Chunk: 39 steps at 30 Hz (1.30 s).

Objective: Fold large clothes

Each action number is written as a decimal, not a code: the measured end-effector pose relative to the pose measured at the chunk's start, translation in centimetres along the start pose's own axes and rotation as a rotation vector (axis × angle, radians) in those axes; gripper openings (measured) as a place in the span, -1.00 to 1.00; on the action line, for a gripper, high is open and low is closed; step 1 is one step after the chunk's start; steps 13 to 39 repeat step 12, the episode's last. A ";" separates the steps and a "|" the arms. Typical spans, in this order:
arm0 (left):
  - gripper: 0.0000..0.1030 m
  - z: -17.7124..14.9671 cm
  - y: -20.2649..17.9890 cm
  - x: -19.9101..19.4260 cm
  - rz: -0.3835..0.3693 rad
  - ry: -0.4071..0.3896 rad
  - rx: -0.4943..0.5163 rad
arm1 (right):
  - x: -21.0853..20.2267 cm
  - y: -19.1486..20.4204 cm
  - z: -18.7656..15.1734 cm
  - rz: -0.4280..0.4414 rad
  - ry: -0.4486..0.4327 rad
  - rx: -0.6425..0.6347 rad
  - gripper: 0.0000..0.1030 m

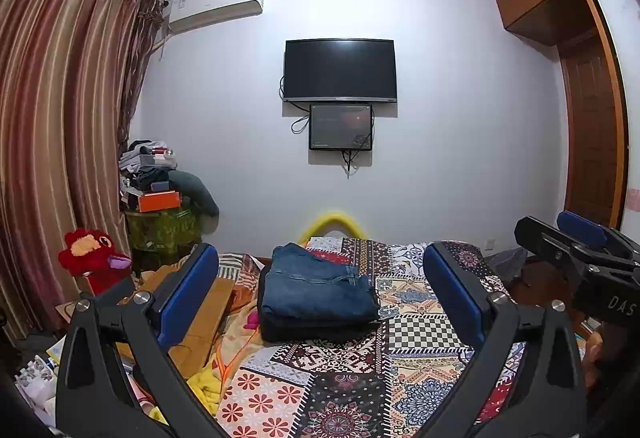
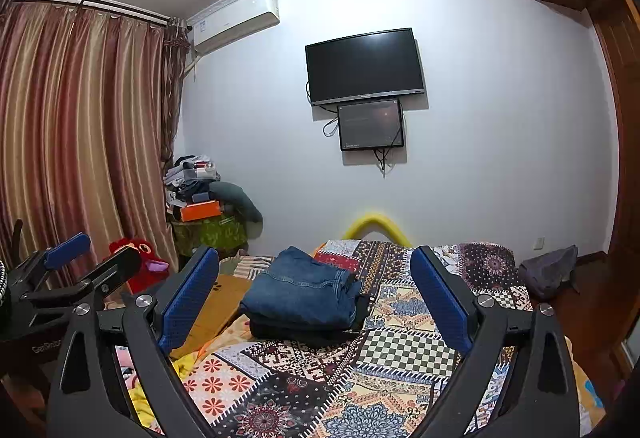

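Note:
A folded pair of blue jeans [image 1: 316, 286] [image 2: 300, 294] lies on top of a folded black garment [image 1: 312, 332] [image 2: 304, 336], at the far left part of the patchwork bed cover [image 1: 420, 342] [image 2: 404, 354]. My left gripper [image 1: 320, 252] hovers open above the bed, short of the stack, with nothing between its blue pads. My right gripper [image 2: 314, 256] is also open and empty, level with the left and facing the same stack. Each shows in the other's view: the right gripper [image 1: 560, 234] at the right edge, the left gripper [image 2: 96, 254] at the left edge.
Left of the bed lie cardboard [image 1: 200, 310], yellow cloth [image 1: 208, 386] and a red plush toy [image 1: 94, 254]. A cluttered stand [image 2: 208, 197] fills the corner by the curtain [image 2: 80, 141]. A TV [image 2: 364, 65] hangs on the far wall. A grey bag [image 2: 550, 270] lies on the floor at right.

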<state>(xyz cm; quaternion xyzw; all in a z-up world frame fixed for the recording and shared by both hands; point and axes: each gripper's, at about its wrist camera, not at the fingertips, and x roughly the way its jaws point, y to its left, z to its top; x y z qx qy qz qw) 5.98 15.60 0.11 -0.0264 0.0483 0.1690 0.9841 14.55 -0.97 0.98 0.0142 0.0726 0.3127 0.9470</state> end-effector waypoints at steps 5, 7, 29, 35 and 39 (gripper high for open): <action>1.00 -0.1 -0.2 -0.1 -0.002 -0.001 0.008 | 0.2 0.1 0.0 0.002 0.002 0.004 0.86; 1.00 -0.2 -0.2 -0.2 -0.004 -0.002 0.009 | 0.2 0.1 0.1 0.002 0.003 0.003 0.86; 1.00 -0.2 -0.3 -0.1 -0.007 0.003 0.006 | 0.3 0.0 0.0 0.004 0.010 0.006 0.86; 1.00 -0.2 -0.3 -0.1 -0.007 0.003 0.006 | 0.3 0.0 0.0 0.004 0.010 0.006 0.86; 1.00 -0.2 -0.3 -0.1 -0.007 0.003 0.006 | 0.3 0.0 0.0 0.004 0.010 0.006 0.86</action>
